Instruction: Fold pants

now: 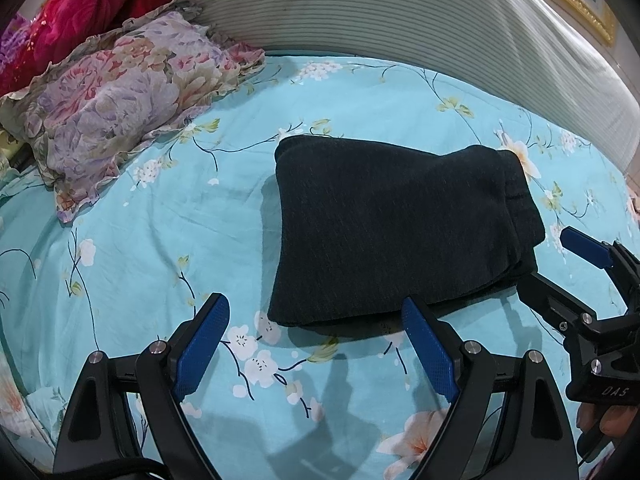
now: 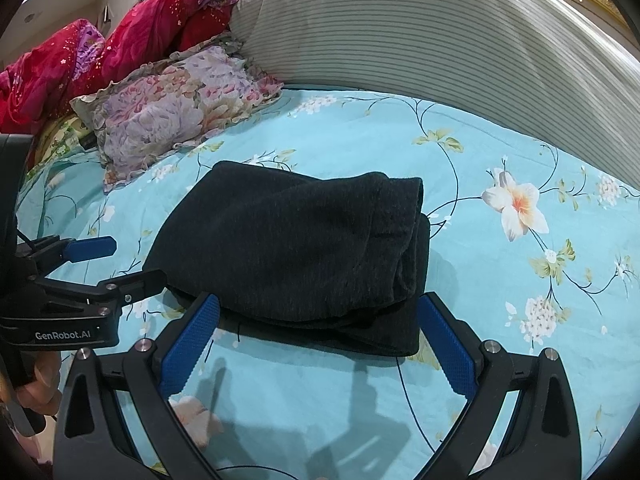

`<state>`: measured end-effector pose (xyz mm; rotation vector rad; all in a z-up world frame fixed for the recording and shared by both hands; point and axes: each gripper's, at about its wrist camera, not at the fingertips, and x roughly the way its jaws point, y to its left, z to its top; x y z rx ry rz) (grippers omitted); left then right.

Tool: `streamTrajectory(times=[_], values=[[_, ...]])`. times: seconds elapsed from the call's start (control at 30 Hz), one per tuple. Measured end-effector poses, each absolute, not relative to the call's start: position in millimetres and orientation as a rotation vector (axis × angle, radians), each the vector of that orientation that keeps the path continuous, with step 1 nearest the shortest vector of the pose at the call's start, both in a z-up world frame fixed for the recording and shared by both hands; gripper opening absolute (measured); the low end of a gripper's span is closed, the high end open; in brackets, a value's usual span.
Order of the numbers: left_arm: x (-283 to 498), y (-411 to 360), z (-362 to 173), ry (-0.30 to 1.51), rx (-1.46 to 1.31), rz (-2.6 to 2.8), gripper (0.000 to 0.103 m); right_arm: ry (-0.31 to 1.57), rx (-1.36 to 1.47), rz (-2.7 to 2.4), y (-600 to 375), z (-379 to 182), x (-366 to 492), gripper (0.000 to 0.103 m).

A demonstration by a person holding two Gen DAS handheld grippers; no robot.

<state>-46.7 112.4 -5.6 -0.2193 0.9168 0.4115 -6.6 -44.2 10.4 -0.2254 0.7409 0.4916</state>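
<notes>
The dark pants [image 1: 392, 228] lie folded into a compact bundle on the light blue flowered bedsheet [image 1: 160, 240]; they also show in the right wrist view [image 2: 296, 256]. My left gripper [image 1: 316, 312] is open and empty, just in front of the bundle's near left edge. My right gripper [image 2: 320, 316] is open and empty, its fingers either side of the bundle's near edge. In the left wrist view the right gripper [image 1: 548, 264] shows beside the bundle's right end. In the right wrist view the left gripper [image 2: 128, 260] shows at the bundle's left end.
A flowered pillow [image 1: 120, 108] lies at the back left, with a red quilt [image 1: 92, 8] behind it. A striped grey bolster [image 1: 400, 12] runs along the back. The sheet [image 2: 520, 280] spreads out right of the bundle.
</notes>
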Motion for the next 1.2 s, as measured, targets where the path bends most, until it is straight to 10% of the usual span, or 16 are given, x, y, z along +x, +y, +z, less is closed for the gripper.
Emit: streamTrajectory(times=[1.2], values=[[-29, 120, 2, 0.909, -0.217, 0.405, 0.089, 0.761, -0.188, 0.451, -56, 12, 17, 0.099]])
